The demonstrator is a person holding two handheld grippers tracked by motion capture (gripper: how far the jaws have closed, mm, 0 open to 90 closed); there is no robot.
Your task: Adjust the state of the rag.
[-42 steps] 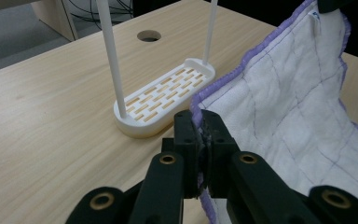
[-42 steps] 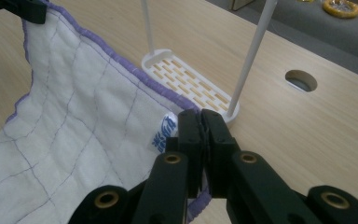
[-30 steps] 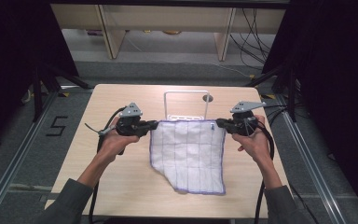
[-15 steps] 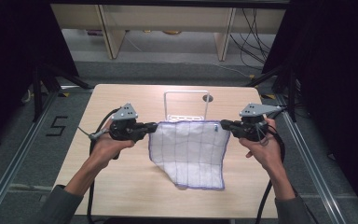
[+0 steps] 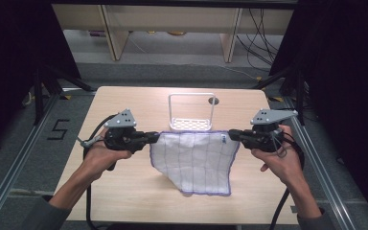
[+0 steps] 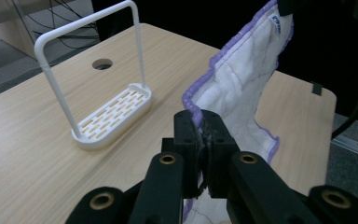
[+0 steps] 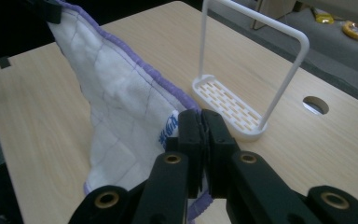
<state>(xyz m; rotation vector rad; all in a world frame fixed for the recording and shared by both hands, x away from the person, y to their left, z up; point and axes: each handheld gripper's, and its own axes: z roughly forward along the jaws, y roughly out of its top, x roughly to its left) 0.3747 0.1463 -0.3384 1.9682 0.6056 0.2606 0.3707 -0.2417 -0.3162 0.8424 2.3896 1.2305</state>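
Up close on the left gripper (image 6: 204, 140), its two black fingers (image 6: 186, 135) are pressed together on the purple-stitched edge of a white quilted cloth (image 6: 242, 84). The cloth rises from the pinch up and to the right, hanging clear of the pale wooden worktop (image 6: 32, 140), with a small blue label (image 6: 277, 19) near its top corner. To the left stands a white rack (image 6: 109, 109), upright, its slotted oval base flat on the worktop and its tall squared handle arching above. Beyond the rack sits a round hole (image 6: 102, 64) in the worktop.
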